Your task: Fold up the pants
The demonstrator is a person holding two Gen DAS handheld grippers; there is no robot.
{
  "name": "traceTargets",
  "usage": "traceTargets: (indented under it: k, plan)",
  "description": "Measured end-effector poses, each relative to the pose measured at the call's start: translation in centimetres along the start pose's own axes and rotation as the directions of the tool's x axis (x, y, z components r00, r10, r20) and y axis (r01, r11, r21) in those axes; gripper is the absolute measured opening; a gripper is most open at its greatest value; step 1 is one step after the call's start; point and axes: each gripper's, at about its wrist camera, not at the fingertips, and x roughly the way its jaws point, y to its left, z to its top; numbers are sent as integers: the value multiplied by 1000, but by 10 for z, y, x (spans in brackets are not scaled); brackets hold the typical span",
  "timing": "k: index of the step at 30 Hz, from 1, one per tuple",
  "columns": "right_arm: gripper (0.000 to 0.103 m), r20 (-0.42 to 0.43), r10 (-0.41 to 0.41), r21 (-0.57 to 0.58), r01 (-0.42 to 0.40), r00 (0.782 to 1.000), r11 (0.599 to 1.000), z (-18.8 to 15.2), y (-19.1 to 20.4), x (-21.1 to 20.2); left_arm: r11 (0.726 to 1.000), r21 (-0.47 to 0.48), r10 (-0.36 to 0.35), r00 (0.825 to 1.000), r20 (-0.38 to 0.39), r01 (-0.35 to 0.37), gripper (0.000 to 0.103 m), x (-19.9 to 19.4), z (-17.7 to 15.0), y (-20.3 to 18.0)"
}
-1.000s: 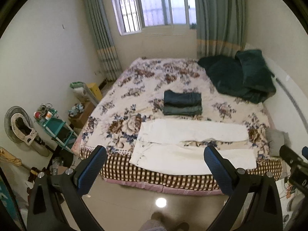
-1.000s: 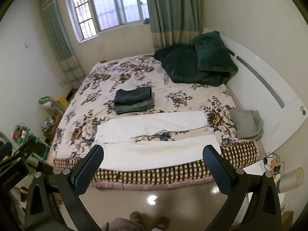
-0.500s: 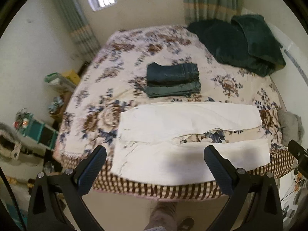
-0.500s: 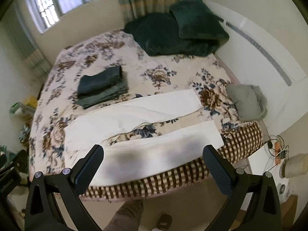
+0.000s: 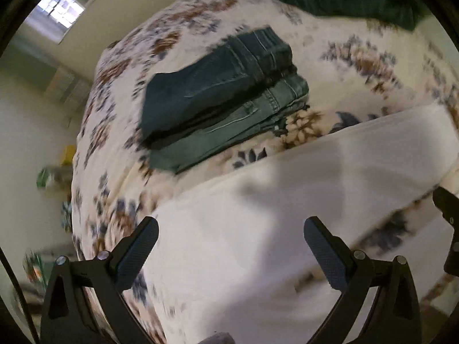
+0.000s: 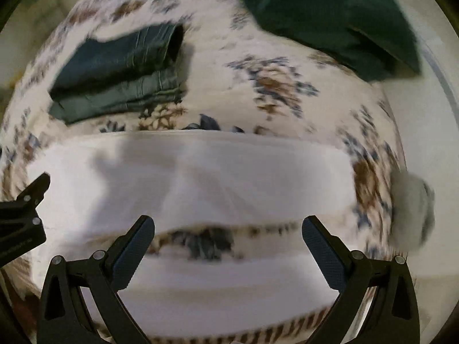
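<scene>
White pants (image 5: 258,229) lie spread flat on the flowered bedspread (image 5: 120,91), their two legs running sideways with a gap between them (image 6: 200,240). In the left wrist view my left gripper (image 5: 231,239) hovers open above the waist end of the pants. My right gripper (image 6: 228,236) stands open above the pants (image 6: 200,172), over the gap between the legs. Neither gripper holds cloth. The right gripper's body shows at the right edge of the left wrist view (image 5: 447,223). Both views are motion-blurred.
Two folded dark jeans (image 5: 218,100) are stacked on the bed beyond the white pants. A dark green blanket and pillow (image 6: 330,14) lie at the head of the bed. A grey bundle (image 6: 410,209) sits at the right edge.
Both grippers have dropped down and forward, from standing back off the bed to close above the white pants. Both have stayed open.
</scene>
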Motion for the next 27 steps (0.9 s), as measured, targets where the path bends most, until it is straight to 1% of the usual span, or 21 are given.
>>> traceTargets:
  k: [1,2,3,4,7,8,10,11,13,16,18,20,21,22,23,24,25,26,27]
  plan:
    - [103,-25,-1,-51,-1,1000,999,16,7,28,999,38,21,999,-33,-19,103,24,10,-6]
    - [103,-44,-5,-91,1,999,996,29,12,49,998,55,29,998,-54,-26,103,40,17,-8]
    - [103,-56,-9,-118,3,998,993,34,18,62,998,62,37,997,-67,-33,103,56,22,-8]
    - [103,-70,-17,-168,5,997,986,48,24,86,998,58,43,996,-84,-38,103,69,27,-4]
    - [103,-120,-38,-239,8,992,971,49,27,123,1000,3,20,989,-149,-20,103,105,39,9]
    - [103,-153,-50,-258,9,987,966,56,24,143,1000,-11,14,986,-166,-16,103,114,42,14]
    - [103,-189,-50,-256,0,981,967,56,14,161,999,-32,-3,981,-194,-4,103,128,44,24]
    - [103,-215,-57,-259,-1,975,966,60,6,178,999,-34,-4,980,-201,-3,103,135,48,23]
    - [103,-244,-91,-296,15,966,955,60,-4,200,1000,-9,-2,973,-230,0,103,149,47,24]
    - [103,-297,-115,-379,-6,948,925,58,-8,229,998,51,-12,961,-277,27,103,169,44,18]
    - [103,-321,-109,-427,-41,941,903,60,-4,244,992,104,-41,947,-318,78,103,183,40,11]
    - [102,-323,-103,-475,-67,941,877,64,-1,253,979,158,-67,934,-352,129,102,197,36,2]
    - [97,-321,-93,-486,-80,942,870,66,0,255,973,177,-77,932,-355,148,101,202,36,0]
    - [93,-325,-72,-495,-105,943,862,68,1,256,965,192,-102,929,-355,179,97,206,38,-3]
    - [84,-335,-50,-500,-132,941,856,70,0,258,959,196,-126,927,-353,205,92,208,40,-4]
    - [73,-340,-29,-498,-154,940,853,72,-1,258,954,196,-147,926,-348,226,87,208,42,-5]
    - [66,-346,0,-497,-183,938,848,73,-2,256,948,191,-179,924,-337,254,75,207,45,-5]
    - [52,-346,14,-496,-195,938,846,73,-3,254,943,181,-209,921,-328,279,56,204,47,-5]
    - [37,-342,21,-495,-200,939,845,73,-5,252,935,173,-241,913,-330,309,46,201,49,-5]
